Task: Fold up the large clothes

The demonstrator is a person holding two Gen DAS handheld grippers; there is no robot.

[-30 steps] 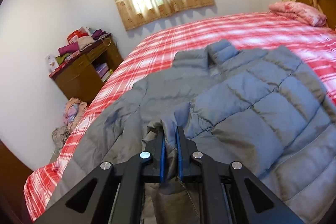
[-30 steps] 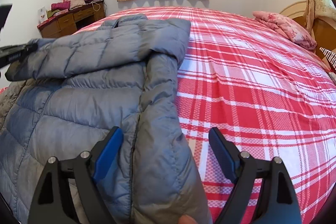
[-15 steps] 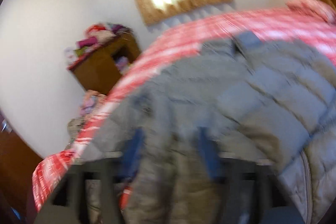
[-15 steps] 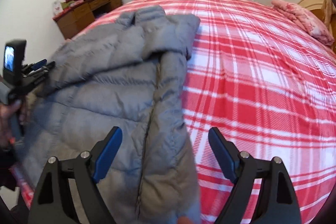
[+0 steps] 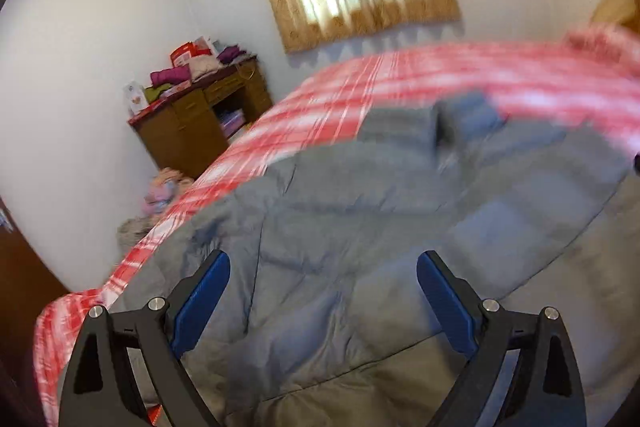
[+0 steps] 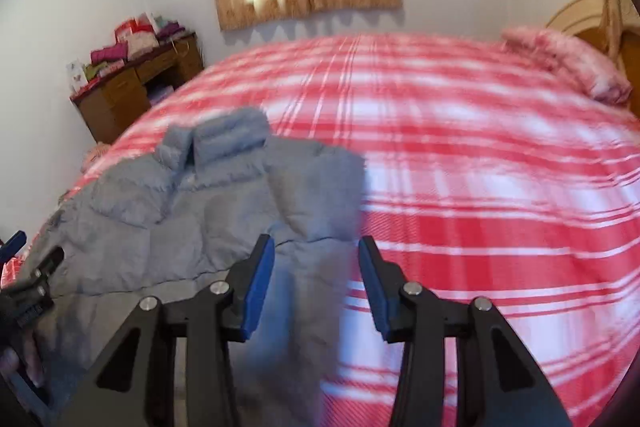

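A grey quilted puffer jacket [image 5: 380, 227] lies on the bed with its collar toward the window; it also shows in the right wrist view [image 6: 192, 211]. My left gripper [image 5: 322, 291] is open and empty just above the jacket's left side. My right gripper [image 6: 316, 279] is partly open, its blue pads [image 6: 260, 287] on either side of the jacket's right front edge, with no clear hold on it. The left gripper also appears at the left edge of the right wrist view [image 6: 28, 287].
The red and white plaid bedspread [image 6: 480, 167] covers a large bed. A pink pillow [image 6: 568, 67] lies by the wooden headboard. A wooden desk [image 5: 200, 123] piled with folded clothes stands by the wall under the curtained window. Clothes lie on the floor beside the bed [image 5: 160, 191].
My left gripper has let go of the jacket sleeve and opened wide. My right gripper's jaws have narrowed and it has moved back over the jacket's right edge.
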